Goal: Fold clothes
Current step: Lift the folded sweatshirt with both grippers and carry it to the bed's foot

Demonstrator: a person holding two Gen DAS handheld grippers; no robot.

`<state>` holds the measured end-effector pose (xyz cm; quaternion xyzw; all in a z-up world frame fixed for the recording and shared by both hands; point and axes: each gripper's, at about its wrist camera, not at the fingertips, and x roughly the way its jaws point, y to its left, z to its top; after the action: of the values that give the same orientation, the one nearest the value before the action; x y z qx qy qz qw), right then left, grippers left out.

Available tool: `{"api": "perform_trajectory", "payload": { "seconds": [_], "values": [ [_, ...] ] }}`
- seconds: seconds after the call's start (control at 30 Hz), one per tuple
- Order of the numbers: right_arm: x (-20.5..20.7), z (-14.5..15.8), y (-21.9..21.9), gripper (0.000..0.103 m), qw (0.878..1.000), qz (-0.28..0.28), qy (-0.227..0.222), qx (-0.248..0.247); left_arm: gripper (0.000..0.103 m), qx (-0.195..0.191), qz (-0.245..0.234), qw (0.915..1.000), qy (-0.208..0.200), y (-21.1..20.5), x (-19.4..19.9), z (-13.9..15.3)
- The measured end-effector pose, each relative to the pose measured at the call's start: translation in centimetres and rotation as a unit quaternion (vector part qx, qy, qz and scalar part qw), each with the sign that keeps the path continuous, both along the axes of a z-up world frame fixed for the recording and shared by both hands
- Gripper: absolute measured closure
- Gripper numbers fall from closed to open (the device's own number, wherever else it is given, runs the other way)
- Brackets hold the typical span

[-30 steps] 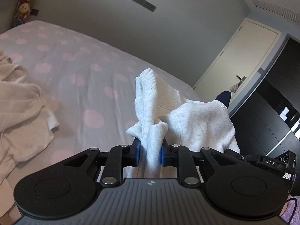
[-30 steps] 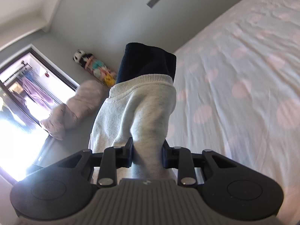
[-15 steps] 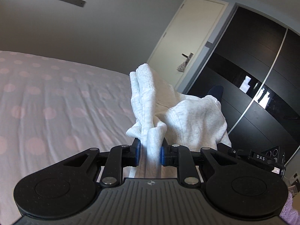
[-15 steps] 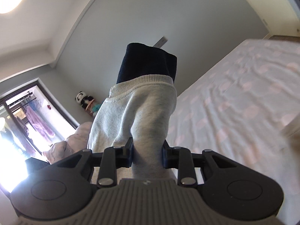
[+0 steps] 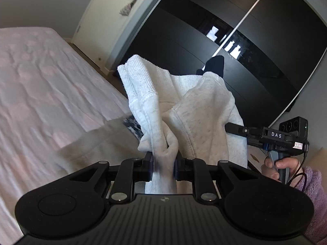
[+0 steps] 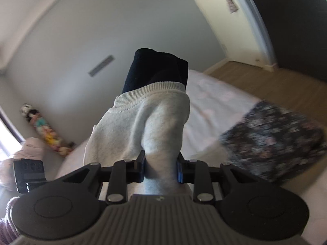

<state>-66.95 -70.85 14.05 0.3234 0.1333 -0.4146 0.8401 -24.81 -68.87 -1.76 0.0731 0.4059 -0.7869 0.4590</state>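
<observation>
left gripper point(image 5: 163, 164) clamped on light grey fleece sweatshirt point(image 5: 196, 110) | right gripper point(image 6: 161, 168) clamped on it too | garment held aloft beside pink dotted bedspread point(image 5: 40, 85) | views swung from bed toward black wardrobe point(image 5: 235, 40) | carrying, not folding

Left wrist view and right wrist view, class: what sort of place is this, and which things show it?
Most likely a bedroom: a bed with a pink-spotted cover, a dark sliding-door wardrobe, and a door in the plain wall.

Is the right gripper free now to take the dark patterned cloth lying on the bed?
Probably not: the right gripper is shut on the grey sweatshirt. The patterned cloth lies uncovered beside it.
</observation>
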Motion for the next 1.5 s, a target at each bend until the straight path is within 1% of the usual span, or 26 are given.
{"api": "perform_trajectory", "payload": {
  "seconds": [0.1,0.2,0.33,0.37,0.4,0.47,0.57,0.7,0.87,0.93,0.97,1.0,1.03,1.07,1.1,1.2,1.23,1.27,1.37,1.43,1.5],
  "values": [
    [-1.6,1.5,-1.9,0.073,0.998,-0.012,0.066,-0.005,0.088,0.02,-0.029,0.9991,0.025,-3.6,-3.1,-2.2],
    [-3.3,3.1,-3.9,0.073,0.991,-0.024,0.132,-0.011,0.088,0.033,-0.038,0.996,0.074,-6.6,-5.0,-4.1],
    [-5.4,5.1,-6.5,0.073,0.975,-0.039,0.219,-0.017,0.088,0.043,-0.021,0.9878,0.148,-10.1,-6.4,-6.9],
    [-6.0,5.6,-7.1,0.073,0.97,-0.043,0.24,-0.019,0.088,0.045,-0.016,0.9857,0.162,-10.6,-6.7,-7.6],
    [-5.4,5.7,-8.3,0.073,0.964,-0.034,0.263,-0.021,0.088,0.047,-0.01,0.9845,0.169,-11.2,-7.1,-8.1],
    [-4.0,5.6,-10.7,0.073,0.951,-0.013,0.309,-0.025,0.088,0.049,0.001,0.9836,0.174,-12.3,-7.5,-8.8],
    [-1.8,4.0,-13.7,0.073,0.931,0.015,0.363,-0.028,0.088,0.06,0.018,0.9825,0.175,-14.1,-7.5,-10.4],
    [-0.6,1.3,-16.3,0.073,0.922,0.023,0.386,-0.018,0.088,0.081,0.039,0.9821,0.165,-16.1,-5.9,-12.5],
    [0.0,-2.4,-19.2,0.073,0.915,0.009,0.404,-0.007,0.088,0.103,0.039,0.9829,0.147,-17.6,-5.0,-14.3],
    [0.3,-3.3,-19.8,0.069,0.913,0.005,0.408,-0.007,0.088,0.112,0.042,0.9837,0.134,-17.4,-4.8,-14.8],
    [0.4,-3.7,-20.0,0.062,0.911,0.0,0.412,-0.009,0.088,0.115,0.043,0.984,0.129,-17.3,-4.7,-15.1],
    [0.5,-3.9,-20.0,0.059,0.906,-0.013,0.422,-0.02,0.088,0.12,0.043,0.9838,0.126,-16.9,-4.6,-15.3],
    [0.4,-3.9,-20.1,0.059,0.901,-0.039,0.431,-0.037,0.088,0.126,0.046,0.9832,0.123,-16.6,-4.2,-15.6],
    [0.3,-4.0,-20.2,0.051,0.895,-0.066,0.438,-0.055,0.088,0.129,0.047,0.9828,0.123,-16.3,-4.0,-16.0],
    [-0.3,-3.8,-20.2,0.042,0.899,-0.081,0.427,-0.054,0.088,0.13,0.047,0.9825,0.124,-16.0,-3.7,-16.3],
    [-2.6,-3.2,-19.7,0.041,0.913,-0.118,0.388,-0.043,0.088,0.129,0.045,0.9822,0.129,-15.1,-3.3,-16.6],
    [-3.6,-3.1,-19.2,0.041,0.916,-0.126,0.378,-0.039,0.088,0.129,0.045,0.9831,0.122,-15.0,-3.3,-16.4],
    [-4.9,-3.3,-18.5,0.04,0.922,-0.142,0.358,-0.031,0.087,0.13,0.046,0.9842,0.112,-14.9,-3.4,-16.2],
    [-9.3,-4.1,-16.0,0.036,0.937,-0.196,0.288,-0.002,0.086,0.127,0.04,0.9849,0.111,-14.9,-3.4,-15.8],
    [-12.4,-5.5,-14.2,0.036,0.941,-0.24,0.237,0.026,0.085,0.129,0.037,0.9849,0.11,-14.9,-3.2,-15.6],
    [-15.8,-7.7,-12.2,0.034,0.94,-0.293,0.166,0.058,0.083,0.127,0.031,0.9861,0.103,-15.0,-3.1,-15.3]
  ]
}}
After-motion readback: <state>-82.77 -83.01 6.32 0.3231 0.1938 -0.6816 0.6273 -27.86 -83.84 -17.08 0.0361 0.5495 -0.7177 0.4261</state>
